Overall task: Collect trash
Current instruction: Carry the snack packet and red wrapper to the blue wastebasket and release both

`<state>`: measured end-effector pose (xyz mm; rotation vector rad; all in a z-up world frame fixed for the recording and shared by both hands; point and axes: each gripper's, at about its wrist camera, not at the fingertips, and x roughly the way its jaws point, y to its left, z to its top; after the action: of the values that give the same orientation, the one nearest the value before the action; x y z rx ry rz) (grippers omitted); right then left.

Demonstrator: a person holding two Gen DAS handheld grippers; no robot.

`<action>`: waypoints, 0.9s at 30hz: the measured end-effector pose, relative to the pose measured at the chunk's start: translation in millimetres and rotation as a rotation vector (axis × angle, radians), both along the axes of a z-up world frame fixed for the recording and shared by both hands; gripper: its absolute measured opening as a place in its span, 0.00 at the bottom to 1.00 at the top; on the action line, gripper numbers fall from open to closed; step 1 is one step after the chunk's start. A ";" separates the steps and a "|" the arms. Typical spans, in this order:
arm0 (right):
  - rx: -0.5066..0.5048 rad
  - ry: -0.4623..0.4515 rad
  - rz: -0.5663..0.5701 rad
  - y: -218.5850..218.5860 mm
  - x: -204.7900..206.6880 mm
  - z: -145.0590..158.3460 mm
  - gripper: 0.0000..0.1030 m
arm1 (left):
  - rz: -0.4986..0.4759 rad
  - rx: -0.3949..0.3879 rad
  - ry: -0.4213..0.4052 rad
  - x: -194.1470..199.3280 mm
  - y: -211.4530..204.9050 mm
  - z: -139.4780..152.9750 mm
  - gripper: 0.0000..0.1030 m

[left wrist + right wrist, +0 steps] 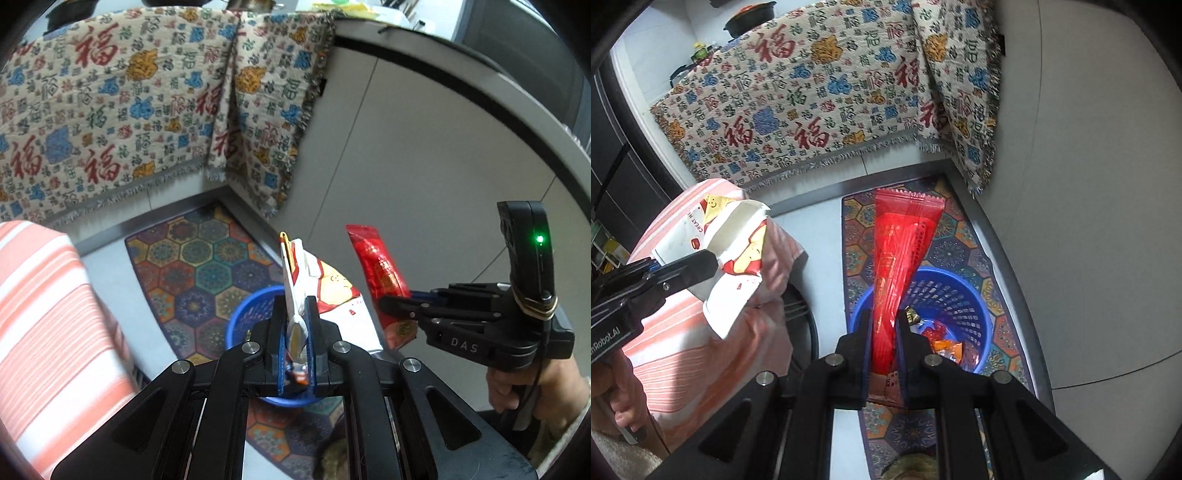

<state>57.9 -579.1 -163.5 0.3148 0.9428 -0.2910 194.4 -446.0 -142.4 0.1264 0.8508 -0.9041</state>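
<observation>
My left gripper [295, 314] is shut on a white, red and yellow snack bag [295, 280] and holds it upright over the blue basket [236, 321]. The bag also shows in the right wrist view [738, 254], with the left gripper [701, 264] clamped on it. My right gripper [884, 325] is shut on a long red wrapper [901, 247] above the blue basket [975, 295], which holds several wrappers [945, 349]. In the left wrist view the right gripper [388, 304] holds the red wrapper [380, 277] just right of the basket.
The basket stands on a hexagon-patterned mat [964, 236] on the grey floor. A patterned blanket [110, 110] hangs over furniture behind. An orange-striped cloth [44, 314] covers something to the left. White cabinet panels [1089, 184] rise at the right.
</observation>
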 end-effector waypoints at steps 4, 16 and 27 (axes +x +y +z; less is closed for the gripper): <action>0.017 0.013 -0.004 -14.2 4.8 -14.8 0.11 | -0.001 0.009 0.005 6.5 -10.9 -11.9 0.07; 0.059 0.071 -0.021 -48.9 13.4 -57.4 0.11 | -0.021 0.032 0.030 22.0 -39.3 -51.2 0.08; 0.087 0.085 -0.045 -72.2 24.0 -80.0 0.42 | -0.038 0.038 0.056 28.7 -56.1 -70.4 0.61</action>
<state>81.9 -651.3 -243.5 0.4069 1.0345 -0.3071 223.1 -502.1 -212.9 0.1517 0.9202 -0.9305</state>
